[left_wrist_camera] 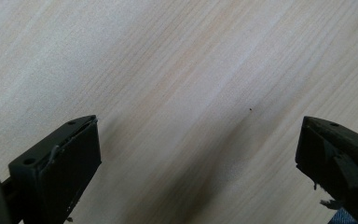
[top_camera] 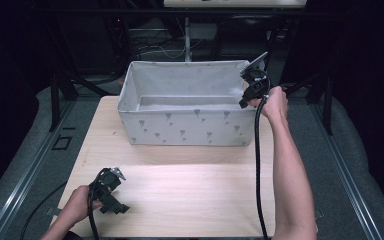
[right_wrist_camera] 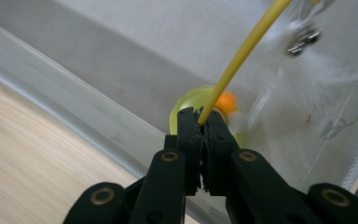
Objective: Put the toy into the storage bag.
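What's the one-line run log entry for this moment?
right gripper shut on yellow stick, over fabric bin | left gripper open, above table

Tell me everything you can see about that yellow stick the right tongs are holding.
The yellow stick is a thin, smooth, straight rod, plastic by its look. The right tongs pinch its lower end between shut jaws, and it slants up to the right inside the fabric bin. Near its far end hang white feathers and a small metal piece, blurred. Behind the grip sit a yellow-green round thing and an orange ball.
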`<act>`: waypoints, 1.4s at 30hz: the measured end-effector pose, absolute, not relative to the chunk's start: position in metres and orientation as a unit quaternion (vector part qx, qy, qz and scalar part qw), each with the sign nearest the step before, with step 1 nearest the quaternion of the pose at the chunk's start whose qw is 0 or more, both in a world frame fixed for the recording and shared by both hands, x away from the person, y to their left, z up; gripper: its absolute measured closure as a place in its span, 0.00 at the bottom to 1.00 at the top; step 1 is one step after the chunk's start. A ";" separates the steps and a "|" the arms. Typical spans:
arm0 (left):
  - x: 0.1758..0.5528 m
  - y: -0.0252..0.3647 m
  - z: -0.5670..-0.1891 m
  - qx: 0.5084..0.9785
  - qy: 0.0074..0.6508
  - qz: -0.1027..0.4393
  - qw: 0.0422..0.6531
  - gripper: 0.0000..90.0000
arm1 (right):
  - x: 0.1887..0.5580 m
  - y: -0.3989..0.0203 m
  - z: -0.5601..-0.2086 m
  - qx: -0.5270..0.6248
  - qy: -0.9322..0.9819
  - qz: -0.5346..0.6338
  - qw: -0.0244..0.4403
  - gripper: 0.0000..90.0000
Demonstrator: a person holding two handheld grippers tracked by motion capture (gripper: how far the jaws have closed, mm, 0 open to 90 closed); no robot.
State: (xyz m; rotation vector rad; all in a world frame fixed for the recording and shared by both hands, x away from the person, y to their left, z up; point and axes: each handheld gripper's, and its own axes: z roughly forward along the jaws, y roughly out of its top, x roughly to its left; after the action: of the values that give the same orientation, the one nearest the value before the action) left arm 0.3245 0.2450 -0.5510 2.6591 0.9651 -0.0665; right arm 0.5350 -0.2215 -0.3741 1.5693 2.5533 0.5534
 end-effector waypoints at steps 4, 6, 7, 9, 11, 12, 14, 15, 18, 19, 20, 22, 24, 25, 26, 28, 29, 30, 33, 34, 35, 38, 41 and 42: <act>0.324 0.245 -0.551 0.929 0.337 -0.023 0.155 0.00 | 0.536 -0.221 -0.381 0.519 0.834 0.184 0.044 0.98; 0.325 0.245 -0.551 0.928 0.338 -0.024 0.154 0.00 | 0.537 -0.221 -0.379 0.517 0.837 0.176 0.047 0.98; 0.325 0.245 -0.551 0.928 0.338 -0.024 0.154 0.00 | 0.537 -0.220 -0.380 0.519 0.836 0.175 0.047 0.98; 0.325 0.245 -0.551 0.929 0.337 -0.025 0.154 0.00 | 0.537 -0.220 -0.380 0.519 0.835 0.176 0.045 0.98; 0.324 0.245 -0.551 0.929 0.336 -0.025 0.154 0.00 | 0.537 -0.220 -0.380 0.519 0.835 0.176 0.044 0.98; 0.324 0.245 -0.551 0.929 0.336 -0.025 0.153 0.00 | 0.537 -0.220 -0.380 0.519 0.836 0.174 0.043 0.98; 0.324 0.245 -0.551 0.929 0.336 -0.024 0.154 0.00 | 0.537 -0.220 -0.379 0.519 0.836 0.175 0.042 0.97; 0.325 0.246 -0.551 0.929 0.337 -0.023 0.154 0.00 | 0.535 -0.219 -0.378 0.521 0.833 0.182 0.044 0.94; 0.324 0.246 -0.551 0.929 0.337 -0.023 0.153 0.00 | 0.535 -0.221 -0.374 0.517 0.834 0.188 0.043 0.91; 0.324 0.245 -0.551 0.929 0.337 -0.023 0.153 0.00 | 0.533 -0.221 -0.371 0.518 0.832 0.193 0.045 0.90; 0.324 0.245 -0.551 0.929 0.336 -0.023 0.153 0.00 | 0.531 -0.222 -0.366 0.516 0.833 0.194 0.047 0.86; 0.324 0.245 -0.551 0.929 0.335 -0.022 0.153 0.00 | 0.530 -0.222 -0.364 0.516 0.832 0.196 0.049 0.85; 0.324 0.245 -0.551 0.929 0.336 -0.022 0.154 0.00 | 0.524 -0.223 -0.354 0.514 0.829 0.211 0.060 0.77; 0.324 0.245 -0.551 0.929 0.336 -0.022 0.154 0.00 | 0.524 -0.223 -0.354 0.514 0.829 0.211 0.060 0.77; 0.324 0.245 -0.551 0.929 0.336 -0.022 0.153 0.00 | 0.520 -0.222 -0.346 0.510 0.829 0.220 0.068 0.72; 0.324 0.245 -0.551 0.929 0.336 -0.022 0.153 0.00 | 0.515 -0.223 -0.337 0.507 0.828 0.228 0.075 0.66; 0.324 0.245 -0.551 0.929 0.335 -0.022 0.153 0.00 | 0.515 -0.223 -0.337 0.507 0.828 0.228 0.075 0.66; 0.324 0.245 -0.551 0.929 0.335 -0.021 0.154 0.00 | 0.511 -0.224 -0.330 0.509 0.826 0.230 0.079 0.58; 0.324 0.245 -0.551 0.930 0.335 -0.021 0.152 0.00 | 0.504 -0.223 -0.319 0.506 0.826 0.234 0.084 0.49; 0.324 0.245 -0.551 0.930 0.335 -0.021 0.152 0.00 | 0.501 -0.222 -0.316 0.503 0.827 0.236 0.087 0.46; 0.324 0.245 -0.551 0.929 0.335 -0.021 0.153 0.00 | 0.498 -0.221 -0.312 0.500 0.829 0.236 0.089 0.44; 0.324 0.245 -0.551 0.929 0.335 -0.021 0.152 0.00 | 0.490 -0.219 -0.305 0.494 0.831 0.239 0.094 0.37; 0.324 0.245 -0.551 0.930 0.335 -0.021 0.152 0.00 | 0.484 -0.217 -0.301 0.489 0.833 0.240 0.097 0.34; 0.324 0.245 -0.551 0.929 0.336 -0.021 0.153 0.00 | 0.478 -0.215 -0.298 0.483 0.837 0.239 0.098 0.30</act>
State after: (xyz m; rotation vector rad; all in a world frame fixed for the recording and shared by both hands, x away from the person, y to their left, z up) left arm 0.3235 0.2448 -0.5507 2.6655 0.9641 -0.0601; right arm 0.4779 -0.2151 -0.2981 1.4281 2.4755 0.7082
